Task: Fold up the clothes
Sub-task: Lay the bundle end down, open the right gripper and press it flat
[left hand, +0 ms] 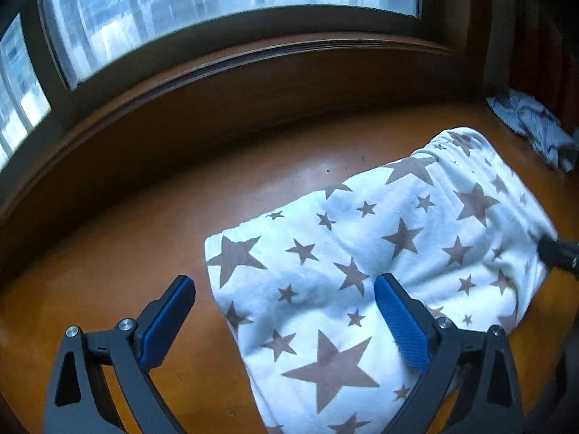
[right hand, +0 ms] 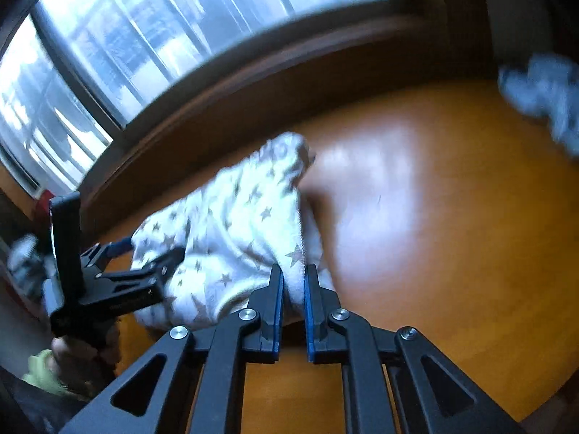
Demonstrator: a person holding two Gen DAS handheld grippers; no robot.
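Your star-print garment runs lengthwise from lower centre toward the upper right; your left gripper gapes wide, your right gripper pinches its edge.

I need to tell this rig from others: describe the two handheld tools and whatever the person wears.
Both the left tool and the right tool have dark grey, triangular cut-out linkage arms with silver rivets and flat fingers faced with ribbed blue pads. The person's sleeve is light green.

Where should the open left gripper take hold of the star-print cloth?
Probably the near-left corner of the star-print cloth, coming in from the bare table side: the edge there lies free. The right gripper already pinches the opposite edge.
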